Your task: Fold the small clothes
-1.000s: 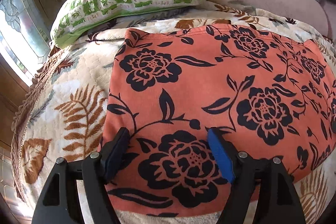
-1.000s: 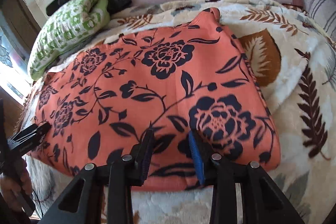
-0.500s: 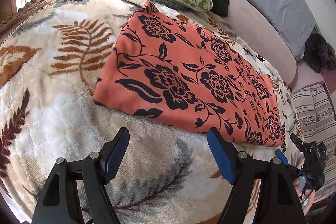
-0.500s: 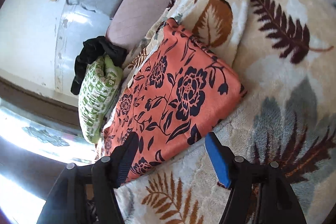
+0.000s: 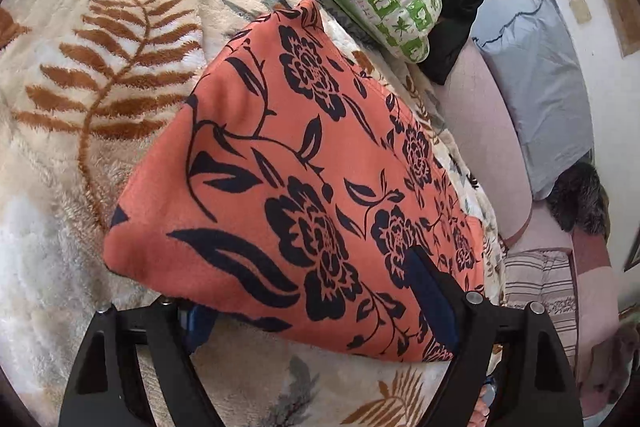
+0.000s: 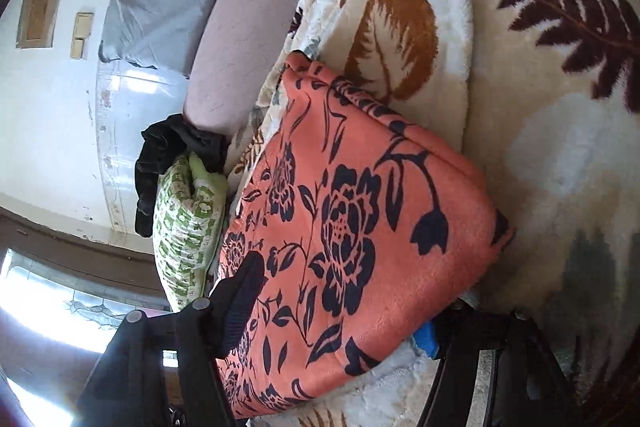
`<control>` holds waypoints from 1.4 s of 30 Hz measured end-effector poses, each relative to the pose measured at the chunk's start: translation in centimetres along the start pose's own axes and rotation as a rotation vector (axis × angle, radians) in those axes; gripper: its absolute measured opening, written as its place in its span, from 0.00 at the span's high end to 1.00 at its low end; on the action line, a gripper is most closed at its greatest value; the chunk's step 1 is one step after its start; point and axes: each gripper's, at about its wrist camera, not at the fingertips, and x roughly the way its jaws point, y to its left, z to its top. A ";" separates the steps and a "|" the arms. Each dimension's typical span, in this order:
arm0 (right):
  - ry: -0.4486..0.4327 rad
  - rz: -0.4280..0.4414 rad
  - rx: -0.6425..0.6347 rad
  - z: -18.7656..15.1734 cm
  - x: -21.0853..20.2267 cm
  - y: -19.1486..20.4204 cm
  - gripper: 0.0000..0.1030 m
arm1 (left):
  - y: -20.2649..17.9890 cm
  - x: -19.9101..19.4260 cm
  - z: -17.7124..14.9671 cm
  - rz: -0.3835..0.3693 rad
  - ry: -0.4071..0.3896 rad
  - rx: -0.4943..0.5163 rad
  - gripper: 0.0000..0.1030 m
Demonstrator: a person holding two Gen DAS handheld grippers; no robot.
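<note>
Orange floral garment (image 5: 304, 195) lay on the fern-print blanket (image 5: 100, 75) of the bed, already doubled but apparently with folds left, each wide-open claw, left claw (image 5: 316, 301) and right claw (image 6: 340, 311), straddling a near corner, one finger under, neither clamped yet

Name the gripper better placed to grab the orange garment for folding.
Right, marginally. Both stand open astride an edge of the orange garment, but cloth reaches deeper into the right gripper than the left gripper.
</note>
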 end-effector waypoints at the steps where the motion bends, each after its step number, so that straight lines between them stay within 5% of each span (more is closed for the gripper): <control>1: -0.008 -0.008 -0.012 0.1 0.2 0.2 0.45 | 0.0 -0.1 0.0 -0.001 -0.017 0.007 0.34; 3: -0.012 -0.047 -0.018 0.2 0.7 0.1 0.60 | -0.1 0.2 -0.1 0.032 -0.039 0.041 0.54; 5: -0.011 -0.058 0.017 0.3 0.8 -0.8 0.65 | -0.1 0.9 -0.4 0.055 -0.027 0.057 0.56; 7: 0.002 -0.056 0.046 0.7 0.8 -1.0 0.64 | -0.1 1.2 -0.6 0.056 -0.035 0.049 0.55; 9: 0.013 -0.057 0.061 1.0 0.9 -1.2 0.64 | -0.5 1.4 -0.8 0.041 -0.051 0.057 0.38; 12: 0.021 -0.058 0.027 1.2 0.9 -1.1 0.65 | -1.4 1.7 -1.1 0.069 -0.077 0.102 0.37; 13: 0.022 -0.070 0.009 1.2 0.9 -0.9 0.70 | -1.7 1.7 -1.3 0.087 -0.099 0.123 0.42; 14: 0.017 -0.091 -0.011 1.1 0.8 -0.7 0.73 | -1.9 1.7 -1.3 0.109 -0.112 0.141 0.60; 15: 0.011 -0.108 -0.037 1.0 0.7 -0.3 0.77 | -2.0 1.8 -1.3 0.124 -0.117 0.158 0.67; 20: -0.050 -0.171 -0.197 0.2 -0.3 2.3 0.79 | -1.9 1.1 -1.0 0.100 -0.130 0.166 0.78; 33: -0.169 -0.246 -0.530 -4.0 -4.5 7.1 0.82 | -1.5 -3.3 -1.2 0.026 -0.125 0.197 0.82; 42: -0.119 -0.315 -0.551 -7.8 -6.5 4.9 0.82 | 1.2 -4.9 -2.9 0.054 -0.049 0.217 0.81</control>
